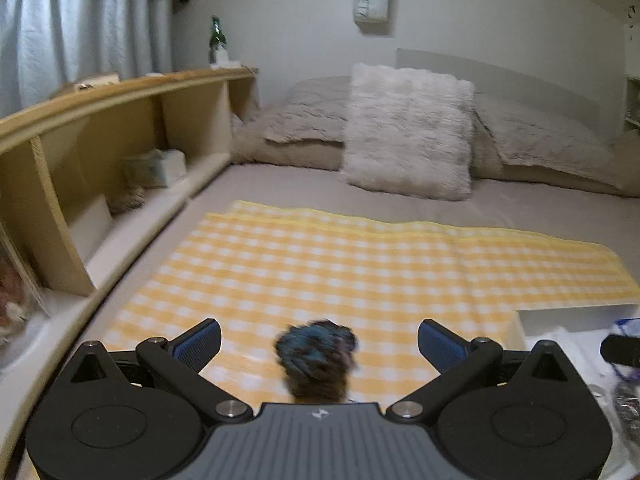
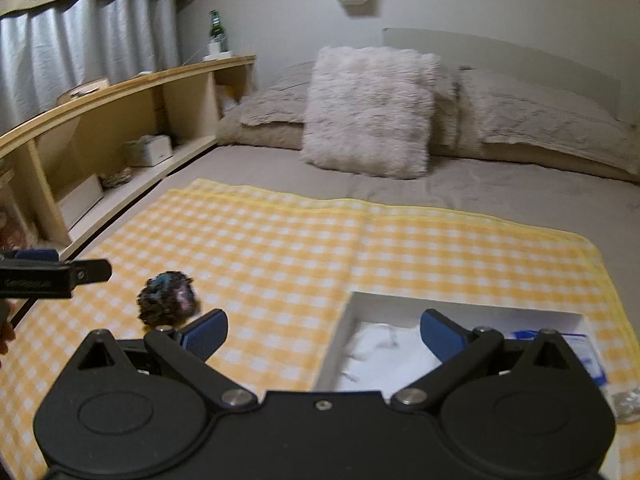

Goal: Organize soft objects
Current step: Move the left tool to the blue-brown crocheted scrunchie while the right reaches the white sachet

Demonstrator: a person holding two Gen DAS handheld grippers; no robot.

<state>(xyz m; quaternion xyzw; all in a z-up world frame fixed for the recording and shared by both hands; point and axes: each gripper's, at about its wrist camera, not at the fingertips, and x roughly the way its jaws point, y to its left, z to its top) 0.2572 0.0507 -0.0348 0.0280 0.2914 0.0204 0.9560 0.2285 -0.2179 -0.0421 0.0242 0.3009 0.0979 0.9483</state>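
While both jaws sit wide apart, left gripper [image 1: 319, 340] and right gripper [image 2: 323, 332] grip nothing. Dark fuzzy ball [image 1: 316, 354] lies on the yellow checked cloth [image 1: 340, 256] — between the left gripper's fingers, untouched. White box [image 2: 348, 320] — at 3 o'clock of the ball, well apart.

Pompom [image 2: 167, 299] on cloth [image 2: 320, 240], box [image 2: 340, 336] to its right, pillows [image 2: 370, 110] behind

Left gripper [image 1: 319, 342] fingers spread wide; right gripper [image 2: 324, 334] likewise, both empty.
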